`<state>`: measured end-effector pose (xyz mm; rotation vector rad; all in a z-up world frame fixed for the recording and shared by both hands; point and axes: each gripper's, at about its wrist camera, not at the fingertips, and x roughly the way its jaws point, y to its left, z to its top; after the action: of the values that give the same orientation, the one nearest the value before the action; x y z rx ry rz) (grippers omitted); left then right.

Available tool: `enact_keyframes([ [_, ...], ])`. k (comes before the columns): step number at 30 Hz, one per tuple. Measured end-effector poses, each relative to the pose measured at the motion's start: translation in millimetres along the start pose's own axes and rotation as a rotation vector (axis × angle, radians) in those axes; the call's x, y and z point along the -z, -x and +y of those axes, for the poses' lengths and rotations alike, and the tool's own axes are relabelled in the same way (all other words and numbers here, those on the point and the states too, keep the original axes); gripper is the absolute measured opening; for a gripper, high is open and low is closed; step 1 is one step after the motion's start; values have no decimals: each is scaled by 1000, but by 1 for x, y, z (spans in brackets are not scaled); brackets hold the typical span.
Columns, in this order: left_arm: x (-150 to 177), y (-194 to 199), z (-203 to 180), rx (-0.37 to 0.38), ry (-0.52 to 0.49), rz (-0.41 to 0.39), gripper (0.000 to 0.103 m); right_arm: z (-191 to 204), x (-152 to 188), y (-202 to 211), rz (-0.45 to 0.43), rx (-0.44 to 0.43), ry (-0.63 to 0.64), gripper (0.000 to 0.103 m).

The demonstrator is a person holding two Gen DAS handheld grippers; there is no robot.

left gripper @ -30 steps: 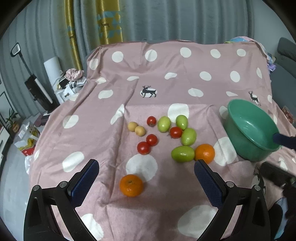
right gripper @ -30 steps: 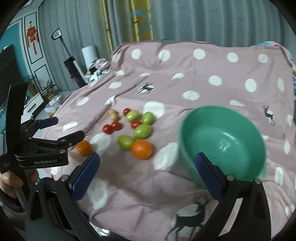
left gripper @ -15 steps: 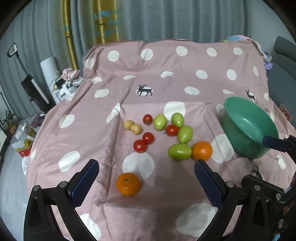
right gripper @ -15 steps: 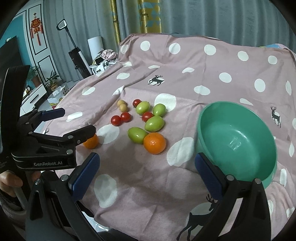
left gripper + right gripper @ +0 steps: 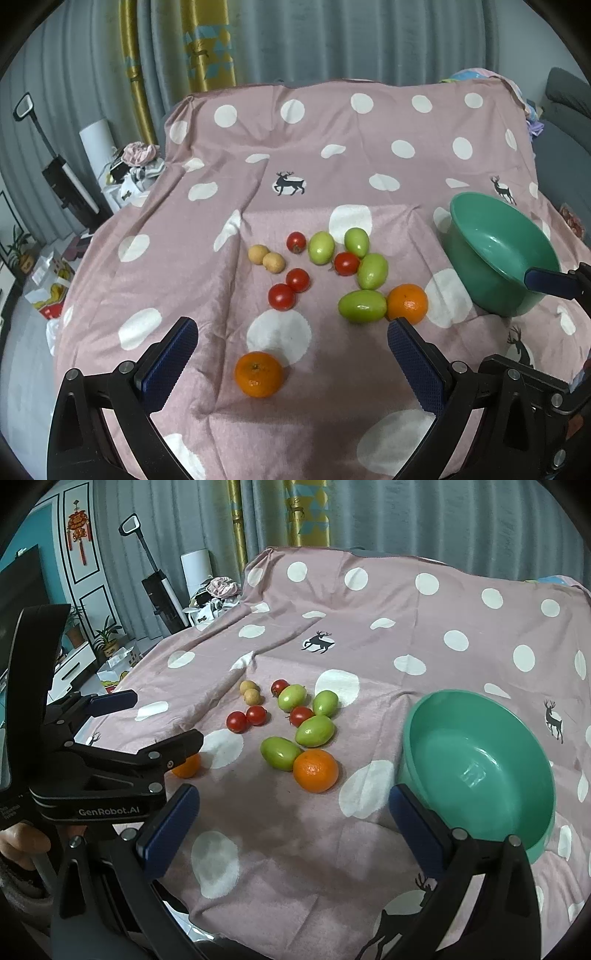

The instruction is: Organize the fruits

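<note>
Twelve loose fruits lie on the pink polka-dot cloth (image 5: pixel 332 122); none are in the empty green plastic bowl (image 5: pixel 476 764) at 3 o'clock of the cluster. Left gripper (image 5: pixel 291 354) hovers wide open and empty, with the near round orange (image 5: pixel 258 373) between its pads, probably the first pick. Right gripper (image 5: pixel 291 825) is also spread and empty, near the bowl's rim, perhaps to steady it.

My cloth (image 5: pixel 369 122) is pink with white dots and little black deer, my bowl (image 5: pixel 495 254) is green, my oranges (image 5: pixel 258 373) are orange, my tomatoes (image 5: pixel 282 296) are red, the other fruits (image 5: pixel 362 306) are green or tan (image 5: pixel 273 262), and my pads (image 5: pixel 415 360) are blue.
</note>
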<state>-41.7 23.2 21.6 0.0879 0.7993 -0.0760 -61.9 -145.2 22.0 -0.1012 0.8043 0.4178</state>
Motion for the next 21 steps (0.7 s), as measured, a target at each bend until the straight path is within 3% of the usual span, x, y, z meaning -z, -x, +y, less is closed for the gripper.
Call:
enact_keyframes([
  [15, 3, -11, -1, 13, 3, 15, 102, -2, 1, -11, 21, -3, -6, 103],
  [21, 5, -21, 5, 56, 24, 25, 102, -3, 3, -19, 41, -3, -15, 103],
])
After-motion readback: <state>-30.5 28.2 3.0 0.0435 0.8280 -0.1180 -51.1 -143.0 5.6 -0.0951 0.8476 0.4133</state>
